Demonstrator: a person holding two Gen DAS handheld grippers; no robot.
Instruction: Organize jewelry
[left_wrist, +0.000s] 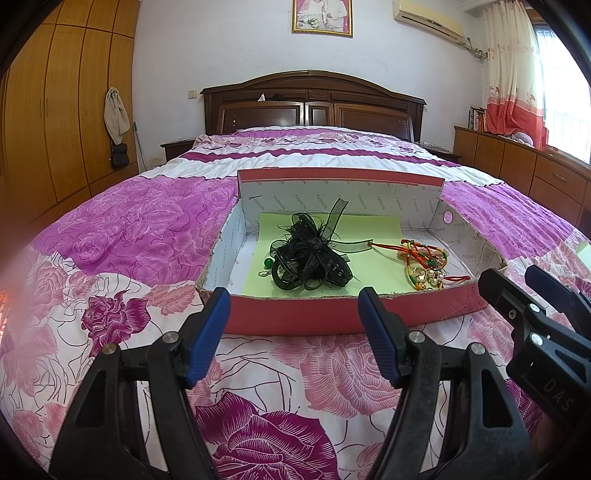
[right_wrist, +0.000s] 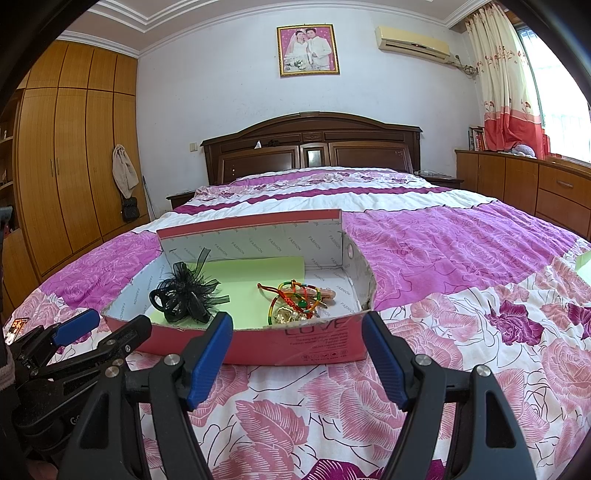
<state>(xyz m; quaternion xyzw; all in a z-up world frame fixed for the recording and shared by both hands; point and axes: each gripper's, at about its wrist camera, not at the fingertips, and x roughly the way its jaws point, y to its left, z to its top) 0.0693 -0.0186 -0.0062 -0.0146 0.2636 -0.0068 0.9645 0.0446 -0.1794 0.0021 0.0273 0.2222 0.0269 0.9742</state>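
A red cardboard box (left_wrist: 295, 317) with a white inside lies on the bed, lined with green paper (left_wrist: 376, 236). In it lie a black ribbon hair piece (left_wrist: 310, 254) and a tangle of red, green and gold corded jewelry (left_wrist: 424, 266). My left gripper (left_wrist: 293, 299) is open and empty, just in front of the box's near wall. My right gripper (right_wrist: 297, 321) is open and empty, also at the near wall (right_wrist: 295, 343). The hair piece (right_wrist: 184, 295) and the jewelry (right_wrist: 295, 302) show in the right wrist view too. Each gripper shows at the other view's edge.
The bed has a pink and purple floral quilt (left_wrist: 258, 369). A dark wooden headboard (left_wrist: 314, 103) stands at the far end. Wooden wardrobes (left_wrist: 55, 110) line the left, low cabinets (left_wrist: 517, 162) and a curtained window the right.
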